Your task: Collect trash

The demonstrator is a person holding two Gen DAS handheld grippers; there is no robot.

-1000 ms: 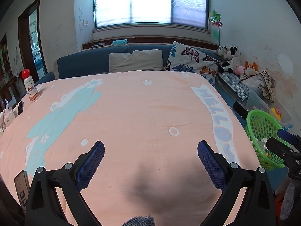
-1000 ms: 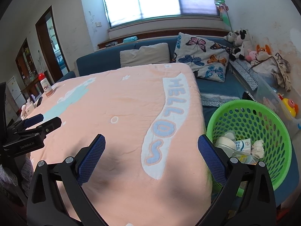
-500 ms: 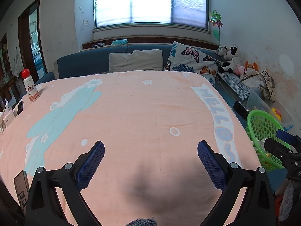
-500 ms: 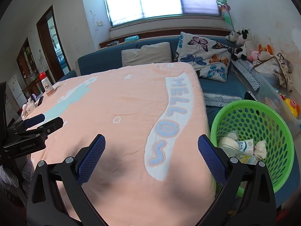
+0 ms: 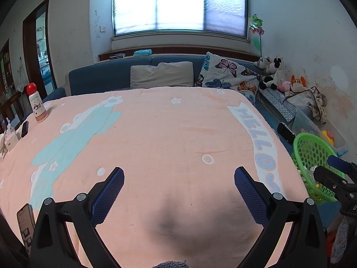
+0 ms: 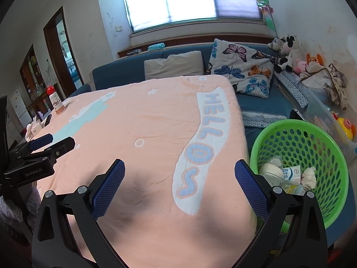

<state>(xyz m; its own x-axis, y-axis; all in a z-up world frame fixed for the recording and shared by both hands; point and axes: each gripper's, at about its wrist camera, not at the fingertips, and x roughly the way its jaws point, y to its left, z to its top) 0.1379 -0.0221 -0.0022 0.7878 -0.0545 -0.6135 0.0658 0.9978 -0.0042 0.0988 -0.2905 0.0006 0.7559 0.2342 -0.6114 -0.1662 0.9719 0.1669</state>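
A: While the left wrist view is up, what's the left gripper (image 5: 179,178) doing?
B: Blue-padded jaws spread wide, nothing btwn them, hovering over the peach fleece blanket with a white HELLO band (image 5: 156,138). Red-capped white bottle (image 5: 36,103) stands at far left edge, phone (image 5: 26,221) lies at lower left. Round green perforated plastic basket (image 5: 312,151) sits at right, off the blanket's edge; right gripper's black body overlaps it.
A: And the right wrist view?
B: Right gripper (image 6: 179,172) also wide open, empty, low centre of frame over the blanket. Basket at lower right, just beside the right finger (image 6: 250,187). Trash is inside: white cup-like container (image 6: 271,170), small white carton with blue print (image 6: 291,174), crumpled tissue (image 6: 309,176). Left gripper's side shows at left edge, apart from the basket.
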